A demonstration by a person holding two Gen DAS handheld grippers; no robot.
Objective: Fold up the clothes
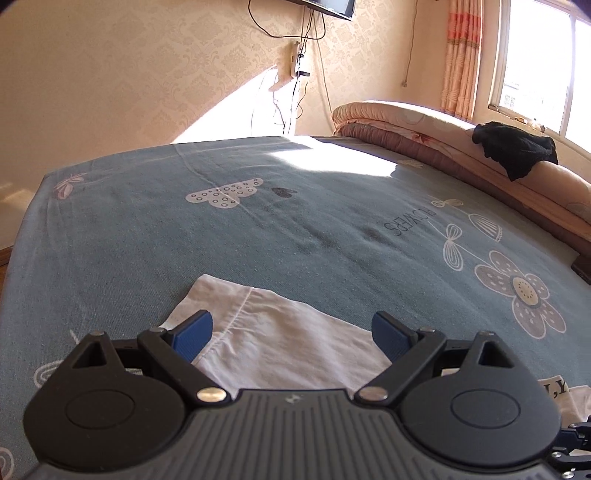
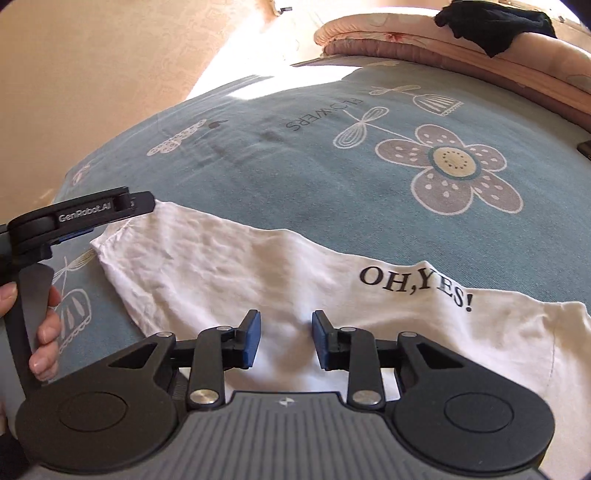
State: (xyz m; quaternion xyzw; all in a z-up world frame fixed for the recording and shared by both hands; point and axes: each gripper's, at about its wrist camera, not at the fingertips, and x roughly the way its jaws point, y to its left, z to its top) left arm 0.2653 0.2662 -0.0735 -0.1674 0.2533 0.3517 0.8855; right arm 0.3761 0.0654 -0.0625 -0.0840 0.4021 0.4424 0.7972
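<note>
Lying flat: white T-shirt (image 2: 258, 273) | on blue bedsheet (image 1: 295, 229)

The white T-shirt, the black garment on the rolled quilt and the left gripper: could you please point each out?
white T-shirt (image 2: 229, 266): right wrist view, plain cloth left of the lettering.
black garment (image 1: 517, 147): left wrist view, its middle.
left gripper (image 1: 291, 334): left wrist view, midway between the open fingertips.

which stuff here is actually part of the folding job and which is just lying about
Part of the job:
white T-shirt printed OH,YES!
left gripper, open
right gripper, open
blue bedsheet it lies on

Just lying about:
black garment on the rolled quilt
wall TV and cables
</note>
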